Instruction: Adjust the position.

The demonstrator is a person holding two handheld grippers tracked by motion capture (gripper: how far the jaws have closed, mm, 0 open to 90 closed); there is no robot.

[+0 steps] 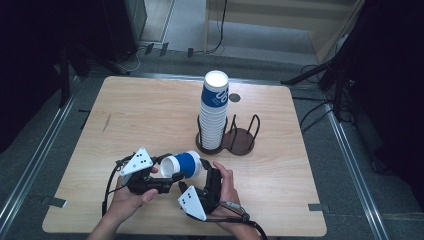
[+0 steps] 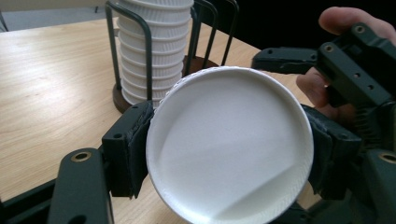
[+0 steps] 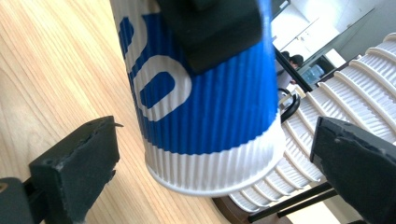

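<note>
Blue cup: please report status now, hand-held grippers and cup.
Left hand-held gripper shut on blue cup, held sideways. Right hand-held gripper open, pads off cup. Cup stack in holder, apart.

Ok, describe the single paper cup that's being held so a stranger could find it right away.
On the wooden table, look at the near edge, in front of the tall cup stack. The blue-and-white ribbed cup lies sideways, clamped in the left gripper; unlike the stacked cups, it is alone and off the rack.

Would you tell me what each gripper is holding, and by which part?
The left gripper clamps the cup by its sides near the closed base. The right gripper holds nothing; its jaws stand open around the cup.
</note>
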